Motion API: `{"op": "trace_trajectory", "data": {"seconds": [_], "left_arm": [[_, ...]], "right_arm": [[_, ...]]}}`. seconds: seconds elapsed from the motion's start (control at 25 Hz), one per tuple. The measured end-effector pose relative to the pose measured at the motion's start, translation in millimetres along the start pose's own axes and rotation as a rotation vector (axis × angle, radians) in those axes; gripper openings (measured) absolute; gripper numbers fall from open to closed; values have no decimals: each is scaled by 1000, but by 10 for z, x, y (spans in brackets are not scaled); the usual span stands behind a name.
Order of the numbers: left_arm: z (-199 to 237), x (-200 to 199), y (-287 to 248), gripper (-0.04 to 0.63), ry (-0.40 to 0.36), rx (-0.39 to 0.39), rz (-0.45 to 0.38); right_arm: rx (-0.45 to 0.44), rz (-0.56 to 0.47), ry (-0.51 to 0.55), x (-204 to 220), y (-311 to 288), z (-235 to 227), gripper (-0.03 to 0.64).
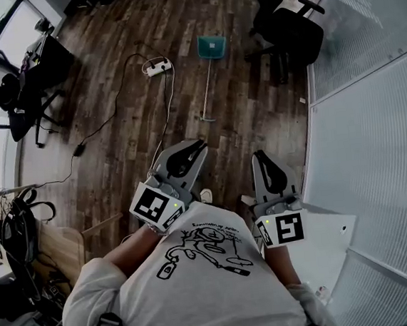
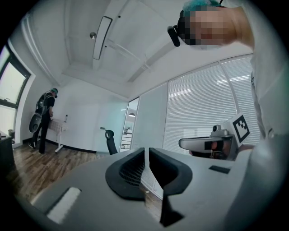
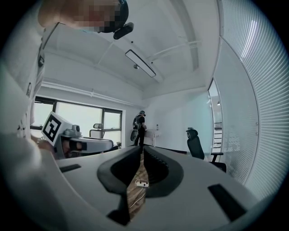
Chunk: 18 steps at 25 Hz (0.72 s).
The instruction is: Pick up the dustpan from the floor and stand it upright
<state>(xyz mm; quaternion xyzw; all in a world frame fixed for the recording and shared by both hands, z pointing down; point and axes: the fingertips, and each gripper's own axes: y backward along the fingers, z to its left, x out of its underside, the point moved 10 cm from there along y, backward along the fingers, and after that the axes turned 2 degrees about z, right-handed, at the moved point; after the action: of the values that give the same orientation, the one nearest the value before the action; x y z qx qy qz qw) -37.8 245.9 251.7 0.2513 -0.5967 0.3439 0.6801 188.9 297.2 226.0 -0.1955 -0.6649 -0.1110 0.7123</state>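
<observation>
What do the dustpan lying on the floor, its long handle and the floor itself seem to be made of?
The dustpan looks like plastic: an even teal colour and a smooth surface. Its handle is thin, straight and pale, perhaps metal or plastic; it is too small to tell. The floor looks like dark brown wood or wood-look laminate, with plank seams and grain streaks.

On the floor (image 1: 115,142): one dustpan (image 1: 211,47), one power strip (image 1: 157,68). In hand: two tongs, left tongs (image 1: 202,144) and right tongs (image 1: 258,154). Farther off: one standing person (image 3: 141,128).
</observation>
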Motion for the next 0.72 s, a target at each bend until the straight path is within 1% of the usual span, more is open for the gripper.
{"op": "trace_trajectory", "data": {"seconds": [0.28,0.48,0.72], "left_arm": [[491,-76,-182,26,11,-9,-10],[1043,-147,-337,26,27,-20,4],[1742,-328,-607,26,23,-6,3]], "right_arm": [[-33,9,14,-68,-566,-22,20],[-44,15,22,-187,-1173,-75,20],[-50,19,35,-350,-1944,-141,20]]}}
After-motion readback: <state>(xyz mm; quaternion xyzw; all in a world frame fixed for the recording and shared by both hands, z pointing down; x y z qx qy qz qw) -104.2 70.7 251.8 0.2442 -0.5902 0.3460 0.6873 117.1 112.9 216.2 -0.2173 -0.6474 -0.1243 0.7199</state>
